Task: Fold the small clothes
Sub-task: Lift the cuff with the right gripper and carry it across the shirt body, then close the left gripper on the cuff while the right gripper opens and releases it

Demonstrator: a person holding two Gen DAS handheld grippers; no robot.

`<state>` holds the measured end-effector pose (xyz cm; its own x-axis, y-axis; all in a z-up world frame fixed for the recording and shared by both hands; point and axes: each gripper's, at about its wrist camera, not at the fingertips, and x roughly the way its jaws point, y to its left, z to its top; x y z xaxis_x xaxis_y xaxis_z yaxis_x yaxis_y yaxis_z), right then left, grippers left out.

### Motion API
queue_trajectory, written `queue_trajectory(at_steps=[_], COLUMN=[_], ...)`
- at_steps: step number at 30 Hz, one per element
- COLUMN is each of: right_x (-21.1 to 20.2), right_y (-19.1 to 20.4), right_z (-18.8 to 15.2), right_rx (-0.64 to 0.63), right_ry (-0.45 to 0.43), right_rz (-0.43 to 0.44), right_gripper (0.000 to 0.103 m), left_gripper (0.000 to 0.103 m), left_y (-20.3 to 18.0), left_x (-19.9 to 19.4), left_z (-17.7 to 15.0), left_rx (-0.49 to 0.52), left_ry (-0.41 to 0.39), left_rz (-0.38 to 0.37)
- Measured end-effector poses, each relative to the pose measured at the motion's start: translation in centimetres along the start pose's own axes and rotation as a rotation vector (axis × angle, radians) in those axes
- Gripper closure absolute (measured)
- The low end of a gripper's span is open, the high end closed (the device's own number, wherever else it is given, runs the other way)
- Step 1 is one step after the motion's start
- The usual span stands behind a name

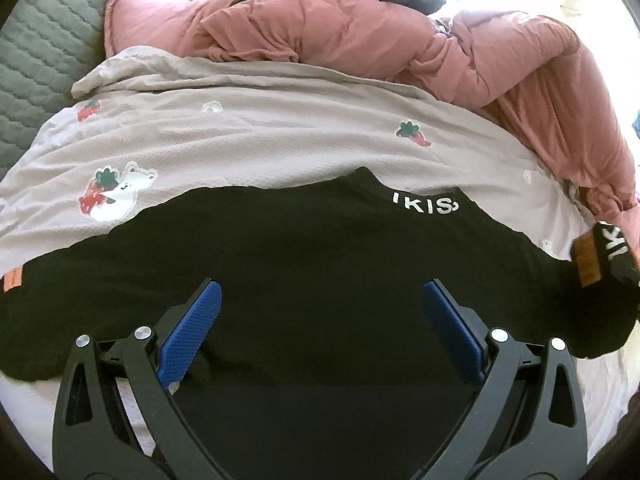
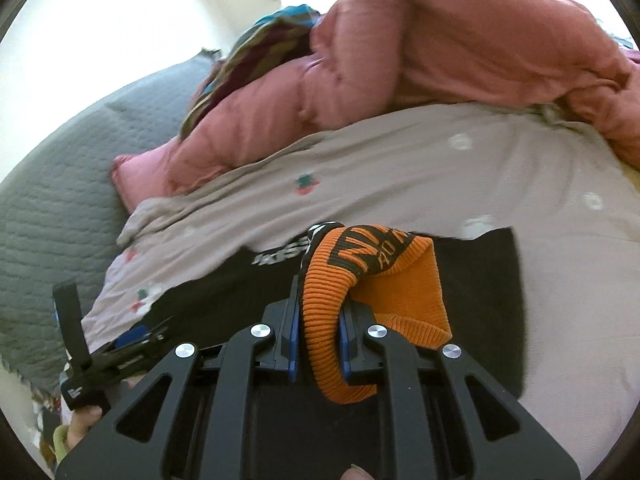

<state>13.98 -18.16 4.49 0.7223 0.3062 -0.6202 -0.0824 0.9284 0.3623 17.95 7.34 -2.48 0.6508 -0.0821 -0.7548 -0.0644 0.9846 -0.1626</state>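
Observation:
A black sweater (image 1: 320,248) with white lettering (image 1: 425,202) near its collar lies flat on the printed bed sheet (image 1: 248,128). My left gripper (image 1: 322,286) hovers open just above the sweater's body, and its blue pads (image 1: 196,332) hold nothing. My right gripper (image 2: 320,308) is shut on the sweater's orange ribbed cuff (image 2: 360,276), which bears black letters and is lifted and curled over the black sleeve (image 2: 480,280). In the left wrist view that cuff (image 1: 588,258) shows at the far right edge. The left gripper (image 2: 152,330) appears low on the left in the right wrist view.
A bunched pink quilt (image 1: 360,28) lies across the far side of the sheet, with a striped cloth (image 2: 256,52) behind it. A grey quilted pad (image 1: 40,48) covers the left. A small orange tag (image 1: 12,280) marks the sweater's left sleeve. A person's hand (image 2: 80,428) grips the left tool.

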Motion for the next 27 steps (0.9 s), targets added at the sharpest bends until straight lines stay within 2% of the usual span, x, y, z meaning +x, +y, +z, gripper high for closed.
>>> queue_trajectory(at_steps=[10, 14, 18, 20, 21, 23, 25, 27], right_x=[3.2, 3.3, 3.0, 2.8, 2.8, 2.6, 2.3, 1.9], right_y=[5.9, 6.7, 5.7, 4.8, 4.3, 3.2, 1.8, 0.7], right_z=[0.1, 0.1, -0.5, -0.9, -1.1, -1.4, -1.7, -1.9], right_rx=[-0.058, -0.094, -0.136, -0.147, -0.147, -0.137, -0.126, -0.115], right_ry=[0.025, 0.009, 0.007, 0.008, 0.009, 0.014, 0.017, 0.013], right_rz=[0.085, 0.073, 0.013, -0.027, -0.04, -0.067, -0.098, -0.123], right_gripper=[0.087, 0.086, 0.066, 0.065, 0.063, 0.059, 0.059, 0.058], left_gripper=[0.009, 0.009, 0.009, 0.009, 0.011, 0.019, 0.031, 0.034], left_y=[1.5, 2.0, 2.0, 1.8, 1.5, 0.8, -0.2, -1.0], left_x=[0.7, 0.9, 1.5, 2.1, 2.4, 2.6, 2.9, 3.3], left_z=[0.0, -0.1, -0.5, -1.0, -1.3, -1.7, -2.2, -2.8], left_rx=[-0.04, -0.069, -0.094, -0.118, -0.124, -0.121, -0.12, -0.133], left_ry=[0.038, 0.063, 0.103, 0.137, 0.159, 0.182, 0.204, 0.231], left_rz=[-0.02, -0.075, -0.145, -0.204, -0.249, -0.287, -0.333, -0.391])
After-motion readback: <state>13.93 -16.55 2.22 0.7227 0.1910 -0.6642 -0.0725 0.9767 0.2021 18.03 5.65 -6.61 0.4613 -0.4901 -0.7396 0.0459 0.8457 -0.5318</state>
